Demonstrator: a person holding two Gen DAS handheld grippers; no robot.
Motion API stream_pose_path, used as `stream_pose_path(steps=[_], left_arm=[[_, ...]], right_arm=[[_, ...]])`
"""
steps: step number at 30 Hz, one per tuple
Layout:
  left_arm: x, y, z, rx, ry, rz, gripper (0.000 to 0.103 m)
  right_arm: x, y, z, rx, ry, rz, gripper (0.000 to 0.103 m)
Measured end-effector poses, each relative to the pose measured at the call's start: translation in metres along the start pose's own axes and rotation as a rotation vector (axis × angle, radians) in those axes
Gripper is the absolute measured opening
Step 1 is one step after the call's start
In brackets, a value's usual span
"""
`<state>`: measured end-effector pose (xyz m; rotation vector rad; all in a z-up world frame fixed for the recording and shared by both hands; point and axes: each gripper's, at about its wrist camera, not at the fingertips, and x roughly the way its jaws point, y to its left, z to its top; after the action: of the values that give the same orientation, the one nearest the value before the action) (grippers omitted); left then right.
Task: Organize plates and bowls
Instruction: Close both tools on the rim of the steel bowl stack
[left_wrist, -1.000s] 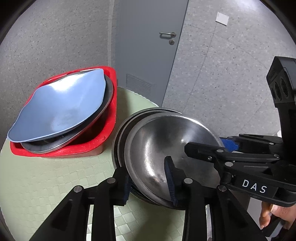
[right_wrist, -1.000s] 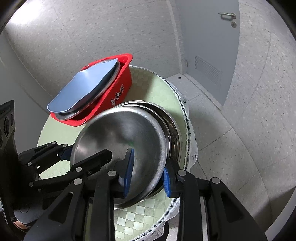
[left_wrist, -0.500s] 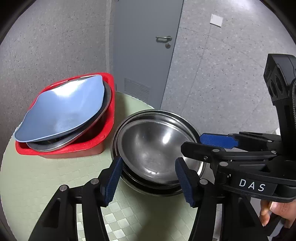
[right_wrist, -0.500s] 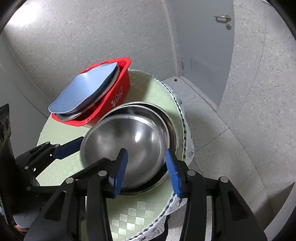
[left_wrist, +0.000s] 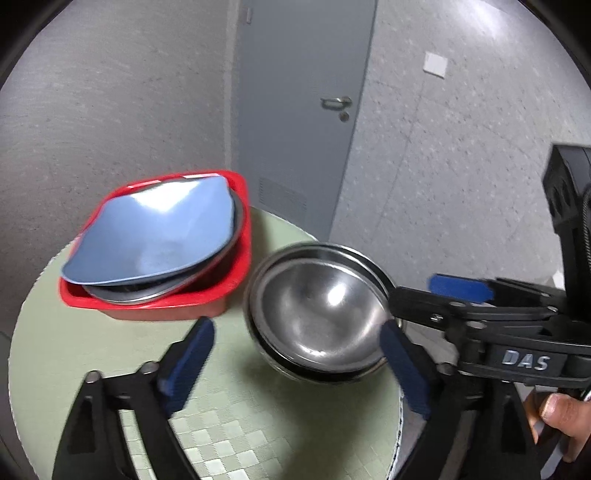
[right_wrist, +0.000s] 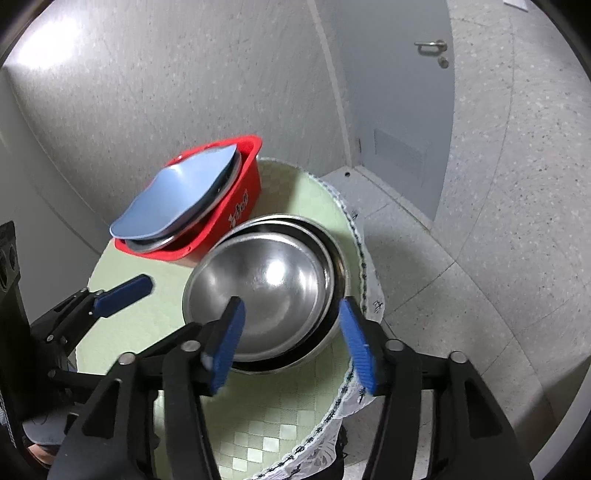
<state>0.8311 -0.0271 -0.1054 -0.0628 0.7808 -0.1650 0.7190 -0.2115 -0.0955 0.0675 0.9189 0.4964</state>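
A stack of steel bowls (left_wrist: 317, 314) sits nested on the round green table (left_wrist: 92, 343); it also shows in the right wrist view (right_wrist: 266, 291). A red tub (left_wrist: 236, 280) behind it holds steel plates and a blue plate (left_wrist: 155, 232), tilted; the tub (right_wrist: 240, 210) and blue plate (right_wrist: 177, 206) show in the right wrist view too. My left gripper (left_wrist: 295, 369) is open and empty, just in front of the bowls. My right gripper (right_wrist: 291, 343) is open and empty, its fingers apart over the near rim of the bowls.
The table's lace-trimmed edge (right_wrist: 354, 373) drops off just right of the bowls. A grey door (left_wrist: 299, 110) and speckled walls stand behind. The right gripper's body (left_wrist: 517, 339) crosses the right side of the left wrist view.
Both grippers have let go of the top steel bowl, which now rests level in the stack. Both have opened wide and pulled back from it.
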Motion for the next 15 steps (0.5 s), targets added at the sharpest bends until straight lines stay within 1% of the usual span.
stream_pose_path(steps=[2, 4, 5, 7, 12, 15], left_arm=[[-0.006, 0.004, -0.003, -0.017, -0.022, 0.011, 0.098], [-0.009, 0.009, -0.004, -0.043, -0.034, 0.021, 0.102], [-0.009, 0.012, -0.005, -0.064, -0.038, 0.025, 0.102], [-0.008, 0.019, -0.008, -0.11, -0.036, 0.034, 0.102], [0.005, 0.031, -0.017, -0.188, 0.017, 0.047, 0.102], [0.015, 0.032, -0.016, -0.204, 0.043, 0.058, 0.102]], right_arm=[[-0.006, -0.002, -0.001, 0.014, -0.025, 0.0, 0.071], [-0.012, -0.006, -0.001, 0.029, -0.054, -0.007, 0.074], [-0.014, -0.009, -0.002, 0.04, -0.066, -0.012, 0.079], [-0.016, -0.015, -0.003, 0.064, -0.082, -0.022, 0.084], [-0.001, -0.032, -0.007, 0.119, -0.042, -0.02, 0.084], [0.013, -0.039, -0.011, 0.162, -0.004, 0.017, 0.084]])
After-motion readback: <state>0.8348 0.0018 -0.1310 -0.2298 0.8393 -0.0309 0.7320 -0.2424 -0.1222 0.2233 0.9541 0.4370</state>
